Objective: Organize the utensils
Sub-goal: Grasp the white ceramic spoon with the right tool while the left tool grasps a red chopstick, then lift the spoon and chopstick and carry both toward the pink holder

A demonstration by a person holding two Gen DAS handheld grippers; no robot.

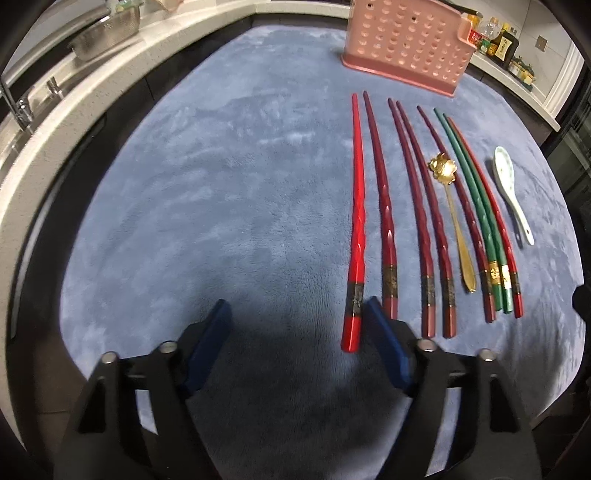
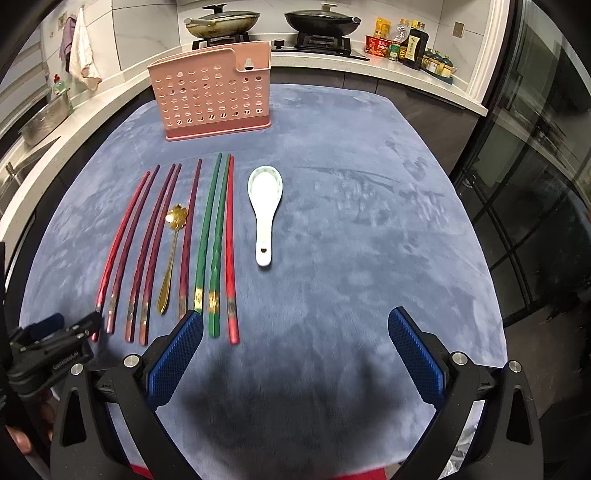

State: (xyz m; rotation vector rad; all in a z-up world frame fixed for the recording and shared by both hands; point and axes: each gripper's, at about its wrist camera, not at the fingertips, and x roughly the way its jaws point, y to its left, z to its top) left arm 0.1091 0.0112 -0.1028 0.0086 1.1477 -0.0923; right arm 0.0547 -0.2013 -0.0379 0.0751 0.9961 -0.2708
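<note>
You had both grippers low over the counter (image 2: 369,240), which was covered by a grey-blue plush cloth. Your left gripper (image 1: 297,319) hung over bare cloth with its jaws apart and nothing between them. Its right-hand pad (image 1: 384,339) sat just beside the butt end of the bright red chopstick (image 1: 357,221), and whether they touched I could not tell. No earlier view came with this moment, so only the gap itself can be stated.

Your right gripper (image 2: 295,326) had its jaws spread wide and empty above the cloth. Its left-hand pad (image 2: 177,358) overlapped the near ends of the green chopsticks (image 2: 210,240) in that camera's view.

The utensils lay in a row, all roughly parallel, with thin tips towards the pink perforated holder (image 2: 214,92). From the left there were the bright red chopstick, several dark red chopsticks (image 1: 410,206), a gold spoon with a flower-shaped bowl (image 1: 448,206), one more dark red stick, the two green ones pressed together, and a red chopstick (image 2: 231,240) close against them. The white ceramic spoon (image 2: 265,206) lay bowl up, a little apart to the right. The holder stood upright at the far side of the cloth, beyond the tips, and nothing could be seen inside it.

Beyond the holder, two lidded pans (image 2: 269,22) sat on a stove, with bottles (image 2: 402,40) to the right.
</note>
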